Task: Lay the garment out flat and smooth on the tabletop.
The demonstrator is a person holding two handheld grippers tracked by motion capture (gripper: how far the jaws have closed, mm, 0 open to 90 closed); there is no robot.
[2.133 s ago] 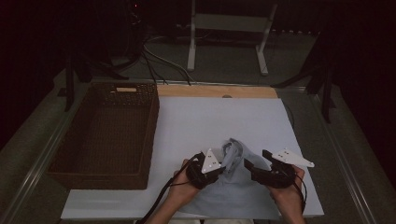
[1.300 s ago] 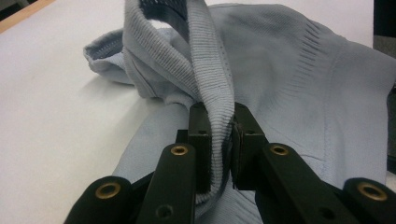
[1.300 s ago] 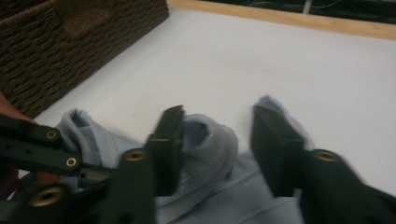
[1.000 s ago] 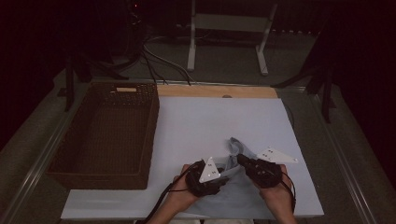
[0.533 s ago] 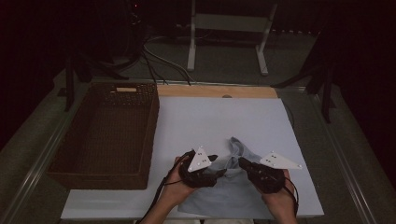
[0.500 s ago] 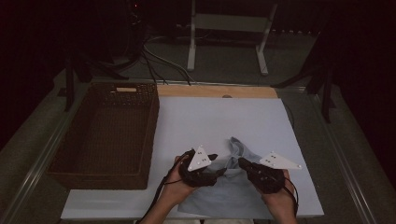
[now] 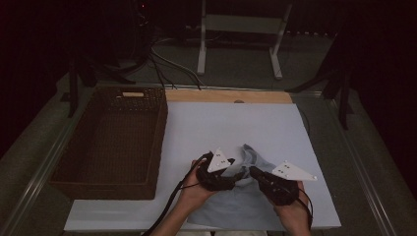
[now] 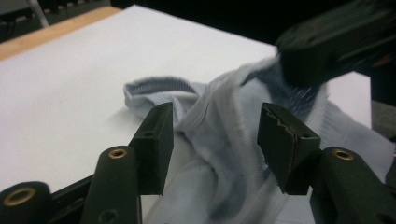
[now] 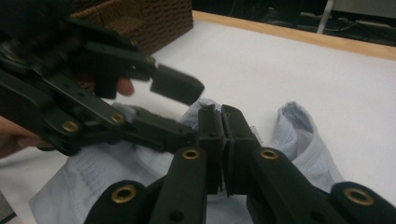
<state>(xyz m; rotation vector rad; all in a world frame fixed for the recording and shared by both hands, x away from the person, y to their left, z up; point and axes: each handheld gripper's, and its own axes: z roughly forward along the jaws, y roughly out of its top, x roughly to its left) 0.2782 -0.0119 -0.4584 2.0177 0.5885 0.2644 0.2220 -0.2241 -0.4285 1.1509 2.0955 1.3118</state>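
We log the left gripper (image 8: 212,144), jaws spread wide astride a raised fold of the pale blue garment (image 7: 248,196). The right gripper (image 9: 223,140) is clenched, its jaws pressed together on that cloth. We read no label or writing. The garment lies at the white mat's (image 7: 236,128) near edge; both grippers have drawn closer together than two seconds ago. The wicker basket (image 7: 110,142) stands left.

Garment (image 7: 246,196) pale blue, ribbed — basket (image 7: 110,137) dark brown — table (image 7: 231,123) white.

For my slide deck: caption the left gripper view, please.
Open left hand-held gripper poised around a crumpled pale blue garment on white table.
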